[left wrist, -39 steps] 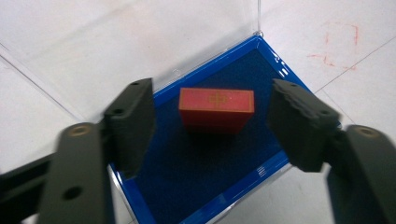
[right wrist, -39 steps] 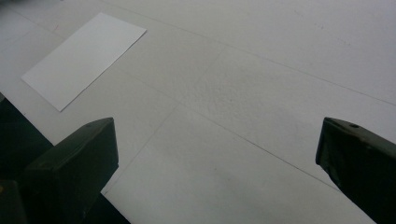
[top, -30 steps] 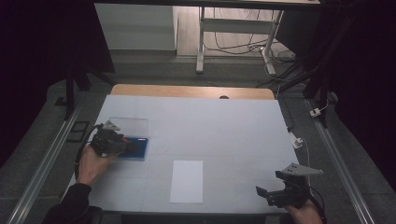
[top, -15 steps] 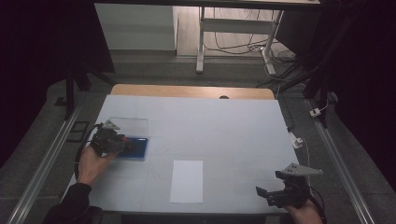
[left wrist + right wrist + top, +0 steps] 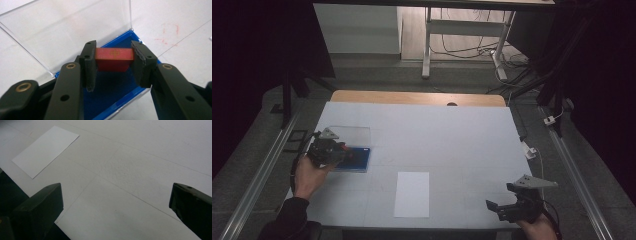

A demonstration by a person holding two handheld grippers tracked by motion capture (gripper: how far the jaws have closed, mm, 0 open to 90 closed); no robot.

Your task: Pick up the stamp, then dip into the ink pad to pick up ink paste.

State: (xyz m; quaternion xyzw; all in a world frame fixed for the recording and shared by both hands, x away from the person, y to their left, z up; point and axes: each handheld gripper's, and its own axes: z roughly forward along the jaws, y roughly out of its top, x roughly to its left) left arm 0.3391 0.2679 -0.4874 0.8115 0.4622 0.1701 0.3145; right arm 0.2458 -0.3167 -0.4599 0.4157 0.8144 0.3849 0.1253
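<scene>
Nothing has moved since 0.5 s ago. Left gripper [image 5: 113, 66] is clamped on red block [image 5: 114, 58] just above blue box [image 5: 117, 100], lid [image 5: 70, 32] open behind. Risk: block slips or snags box. Right gripper [image 5: 116, 207] wide open, empty, well right of box.

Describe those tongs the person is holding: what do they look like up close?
Both are black. The left tongs have two chunky jaws with brass-coloured rivets and ridged inner pads. A grey three-cornered plate tops the right tongs, and a dark cable trails from the left ones. The person wears a dark sleeve.
</scene>
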